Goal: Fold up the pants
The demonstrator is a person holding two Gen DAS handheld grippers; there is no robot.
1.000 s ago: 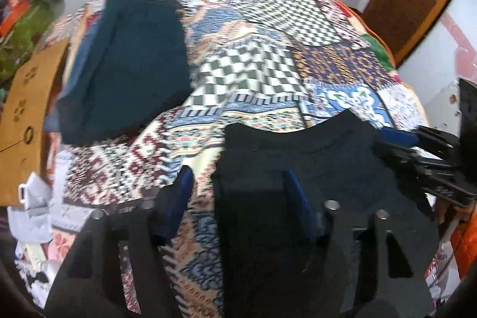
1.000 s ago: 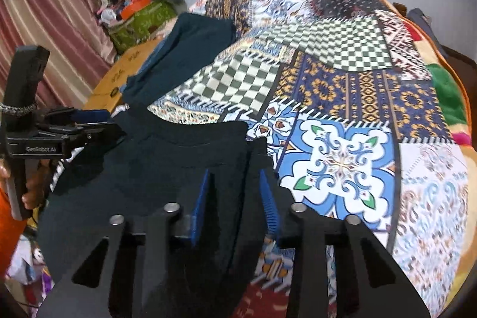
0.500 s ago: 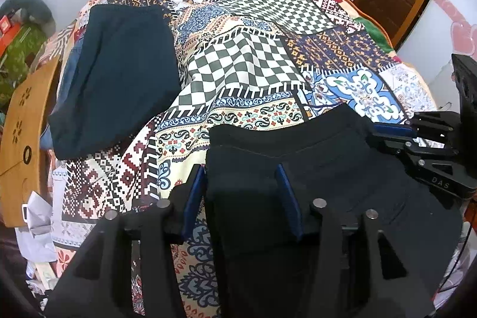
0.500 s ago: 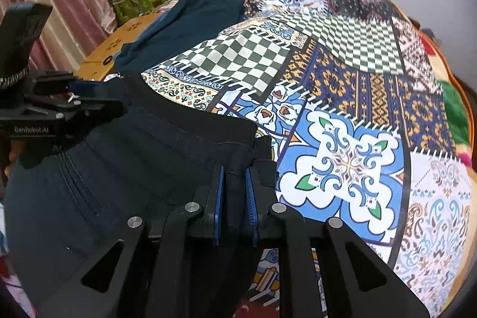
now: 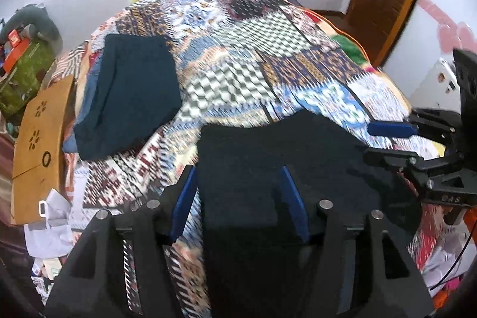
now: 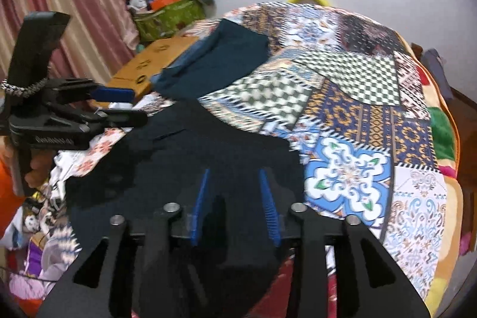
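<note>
Jaws apart on both our left gripper and right gripper, just opened above the black pants, we next regrip for another fold.

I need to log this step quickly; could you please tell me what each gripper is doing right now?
Left gripper: jaws open, over the dark folded fabric pants.
Right gripper: jaws have just been opening, now open above the same pants.

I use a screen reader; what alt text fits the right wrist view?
Open right gripper above black pants on a patchwork quilt. Left gripper open at left; folded dark teal garment behind.
</note>
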